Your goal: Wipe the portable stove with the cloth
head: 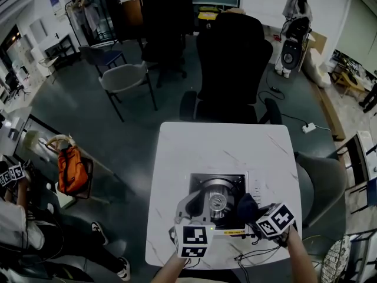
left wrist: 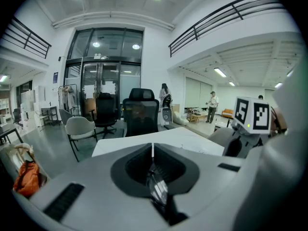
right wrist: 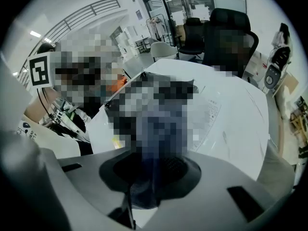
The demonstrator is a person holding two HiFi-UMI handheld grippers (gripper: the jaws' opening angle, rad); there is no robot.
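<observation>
Near the front edge of the white, veined bench [head: 218,140] sits the square metal portable stove [head: 228,181]. My right gripper [head: 252,212] pinches a dark, limp cloth [head: 245,205] at the stove's right side (touching it); my left gripper [head: 200,200], jaws together, hovers over its left.

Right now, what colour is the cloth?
The cloth is dark navy, clearest in the head view.
</observation>
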